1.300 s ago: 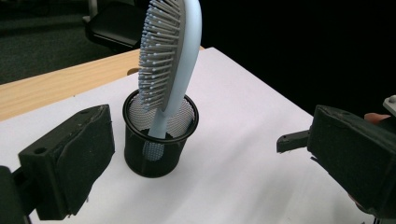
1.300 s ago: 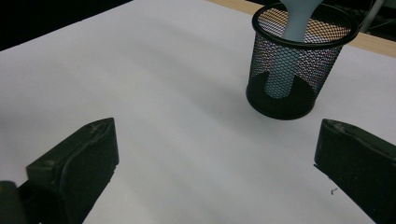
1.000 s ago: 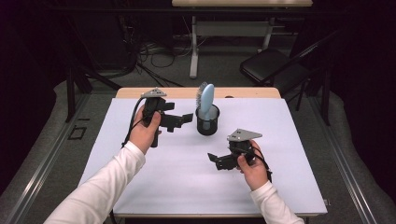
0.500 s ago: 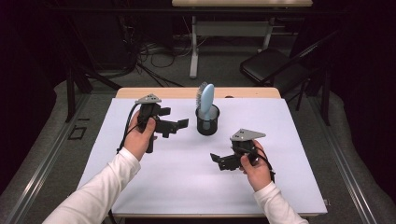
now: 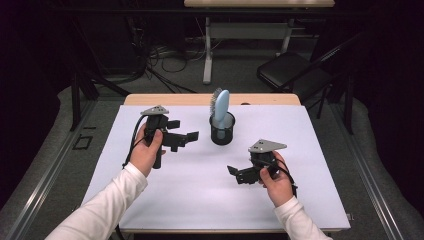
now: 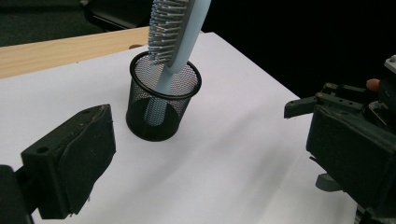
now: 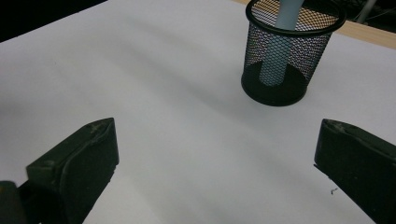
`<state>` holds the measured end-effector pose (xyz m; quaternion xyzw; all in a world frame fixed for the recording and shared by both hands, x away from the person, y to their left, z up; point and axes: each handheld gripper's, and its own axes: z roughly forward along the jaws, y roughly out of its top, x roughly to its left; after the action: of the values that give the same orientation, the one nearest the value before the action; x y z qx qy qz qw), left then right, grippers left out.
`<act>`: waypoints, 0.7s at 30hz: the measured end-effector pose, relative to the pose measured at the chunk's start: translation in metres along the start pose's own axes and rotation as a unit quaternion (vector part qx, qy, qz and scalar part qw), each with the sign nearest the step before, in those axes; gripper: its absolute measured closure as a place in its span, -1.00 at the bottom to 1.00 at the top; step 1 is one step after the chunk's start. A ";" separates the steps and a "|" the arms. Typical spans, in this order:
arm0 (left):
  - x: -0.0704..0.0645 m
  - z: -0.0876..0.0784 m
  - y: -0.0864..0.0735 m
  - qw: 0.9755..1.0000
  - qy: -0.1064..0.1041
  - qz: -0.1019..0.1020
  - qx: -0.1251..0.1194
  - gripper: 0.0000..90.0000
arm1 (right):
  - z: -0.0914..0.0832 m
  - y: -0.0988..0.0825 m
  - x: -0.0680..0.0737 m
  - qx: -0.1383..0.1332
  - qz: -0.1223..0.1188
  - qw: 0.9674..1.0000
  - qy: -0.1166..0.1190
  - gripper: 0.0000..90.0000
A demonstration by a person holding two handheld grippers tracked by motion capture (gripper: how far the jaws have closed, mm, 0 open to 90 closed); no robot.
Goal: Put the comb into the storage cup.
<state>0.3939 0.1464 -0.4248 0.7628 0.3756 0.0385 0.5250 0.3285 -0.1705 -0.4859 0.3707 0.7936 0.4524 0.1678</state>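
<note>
A black mesh cup [image 5: 222, 131] stands at the far middle of the white table [image 5: 300, 150], with a light blue hairbrush [image 5: 220, 106] standing in it, bristle head up. My left gripper [image 5: 184, 130] is held above the table left of the cup, jaws open and empty, pointing right at it. In the left gripper view the cup [image 6: 163, 105] and brush [image 6: 175, 32] lie ahead between the jaws. My right gripper [image 5: 235, 175] sits low, near and slightly right of the cup, open and empty. In the right gripper view the cup [image 7: 292, 60] is ahead to the right.
A bare wooden strip [image 5: 165, 99] runs along the table's far edge. Beyond the table are a black folding chair [image 5: 290, 70], a desk leg [image 5: 206, 50] and cables [image 5: 160, 55] on the floor. White surface stretches around both grippers.
My left gripper has drawn back a little from the cup, leftward and toward the person. The right gripper has barely shifted. Both stayed open.
</note>
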 end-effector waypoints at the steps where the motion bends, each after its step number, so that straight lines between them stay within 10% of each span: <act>1: 0.000 0.000 0.000 1.000 0.000 0.000 0.000 -0.96 | -0.001 0.000 0.000 0.000 0.000 1.000 0.000 -1.00; 21: 0.004 -0.015 -0.014 1.000 0.002 0.007 -0.007 -0.98 | -0.011 -0.005 0.000 0.002 -0.005 1.000 -0.007 -1.00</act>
<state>0.3824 0.1624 -0.4311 0.7617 0.3707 0.0464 0.5293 0.3191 -0.1785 -0.4844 0.3698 0.7952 0.4475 0.1750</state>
